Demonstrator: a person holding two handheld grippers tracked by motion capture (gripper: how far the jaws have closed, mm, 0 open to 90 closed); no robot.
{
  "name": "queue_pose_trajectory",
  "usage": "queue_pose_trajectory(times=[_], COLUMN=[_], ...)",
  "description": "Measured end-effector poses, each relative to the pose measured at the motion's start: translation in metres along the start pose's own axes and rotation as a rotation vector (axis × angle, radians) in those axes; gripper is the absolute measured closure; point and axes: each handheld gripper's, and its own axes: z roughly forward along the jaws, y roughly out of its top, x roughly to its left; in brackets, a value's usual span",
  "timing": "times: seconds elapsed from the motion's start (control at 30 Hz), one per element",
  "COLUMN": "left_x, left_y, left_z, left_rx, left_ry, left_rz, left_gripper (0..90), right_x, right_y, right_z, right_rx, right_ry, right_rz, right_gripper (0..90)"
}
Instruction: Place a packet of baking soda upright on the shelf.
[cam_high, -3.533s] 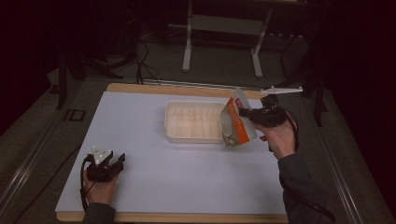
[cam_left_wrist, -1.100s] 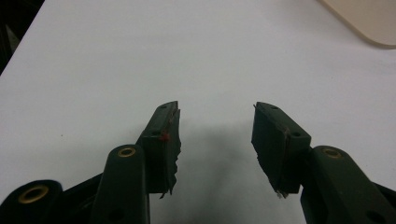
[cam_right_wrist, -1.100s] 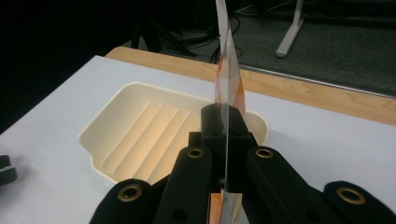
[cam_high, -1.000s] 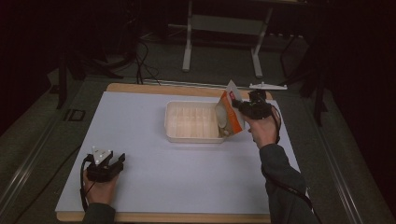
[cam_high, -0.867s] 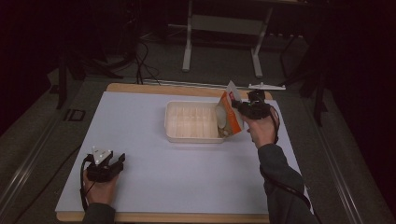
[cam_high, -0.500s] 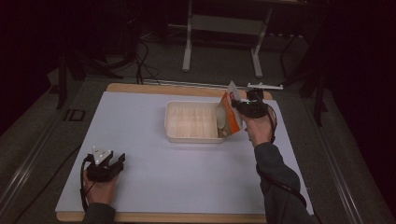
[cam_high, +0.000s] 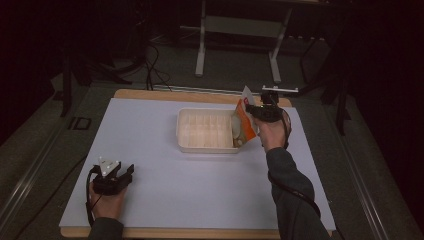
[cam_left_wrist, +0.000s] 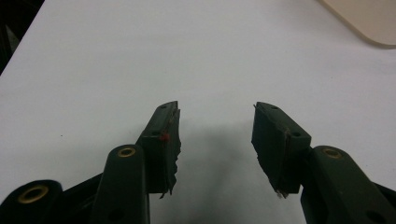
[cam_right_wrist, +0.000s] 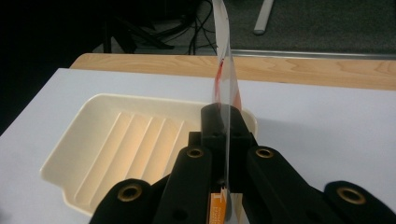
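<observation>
— What's the left claw doing?
— It rests low at the near left corner of the white tabletop, jaws spread wide with nothing between them.
— And that cream ribbed plastic tray?
— It sits toward the far middle of the tabletop.
— The right claw?
— Clamped tight on the top edge of an orange and clear plastic snack bag, which hangs over the tray's right end.

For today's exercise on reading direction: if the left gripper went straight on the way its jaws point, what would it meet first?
The left gripper, jaws open, points across bare white table. The way looks free until the cream tray, whose corner lies far off and to one side, so it might pass it.
</observation>
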Motion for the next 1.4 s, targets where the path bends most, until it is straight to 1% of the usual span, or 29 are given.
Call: queue_pose_trajectory(times=[0.1,0.13,0.3,0.33,0.4,0.47,0.53,0.63,0.67,0.7,0.73,0.77,0.8,0.83,0.87,1.07,1.1,1.13,1.23,1.4], left_x=[0.0,0.0,0.0,0.001,0.0,0.0,0.0,0.0,0.0,0.0,0.0,0.0,0.0,0.0,0.0,0.0,0.0,0.001,0.001,0.001], left_y=[0.0,0.0,0.0,0.0,0.0,0.0,0.0,0.0,0.0,0.0,0.0,0.0,0.0,0.0,0.0,0.0,0.0,0.0,0.0,0.0], left_z=[0.0,0.0,0.0,0.0,0.0,0.0,0.0,0.0,0.0,0.0,0.0,0.0,0.0,0.0,0.0,0.0,0.0,0.0,0.0,0.0], left_rx=[0.0,0.0,-0.004,-0.004,-0.004,-0.002,-0.004,-0.005,-0.005,-0.005,-0.005,-0.003,-0.005,-0.005,-0.007,-0.006,-0.006,-0.007,-0.006,-0.005], left_ry=[-0.001,-0.001,-0.004,-0.004,-0.005,-0.003,-0.002,-0.002,-0.002,-0.001,-0.001,0.0,-0.001,-0.001,-0.001,-0.001,-0.001,-0.003,-0.002,-0.003], left_rz=[0.0,0.0,-0.005,-0.005,-0.004,-0.002,-0.003,-0.005,-0.005,-0.004,-0.004,-0.004,-0.005,-0.005,-0.009,-0.007,-0.007,-0.008,-0.01,-0.01], left_gripper=[51.3,51.3,51.3,51.2,51.2,51.2,51.2,51.2,51.2,51.1,51.2,51.2,51.1,51.1,51.0,51.0,51.0,51.0,51.0,51.0], right_x=[-0.001,-0.001,-0.001,-0.001,-0.001,-0.002,-0.003,-0.003,-0.003,-0.003,-0.003,-0.003,-0.002,-0.002,-0.001,0.002,0.002,0.004,0.006,0.006], right_y=[0.0,0.0,0.003,0.004,0.004,0.005,0.008,0.009,0.009,0.008,0.008,0.008,0.008,0.008,0.007,0.005,0.005,0.004,0.001,-0.001], right_z=[0.005,0.006,0.013,0.014,0.014,0.012,0.009,0.005,0.005,0.003,0.003,0.003,0.001,0.001,0.0,-0.005,-0.005,-0.007,-0.01,-0.018], right_rx=[0.001,0.0,0.016,0.017,0.012,0.012,0.015,0.022,0.022,0.027,0.038,0.038,0.053,0.053,0.059,0.089,0.089,0.097,0.117,0.126], right_ry=[0.001,-0.003,-0.012,-0.016,-0.023,-0.019,-0.006,0.002,0.002,0.009,0.008,0.008,0.001,0.001,0.002,0.012,0.012,0.014,0.018,0.029], right_rz=[0.02,0.018,0.042,0.035,0.029,0.023,0.021,0.003,0.003,-0.017,-0.027,-0.027,-0.049,-0.049,-0.066,-0.125,-0.125,-0.14,-0.163,-0.194], right_gripper=[90.0,90.0,89.5,88.3,84.3,77.3,68.2,58.3,58.3,53.7,50.7,50.7,47.0,47.0,43.0,34.8,34.8,31.9,28.5,24.3])
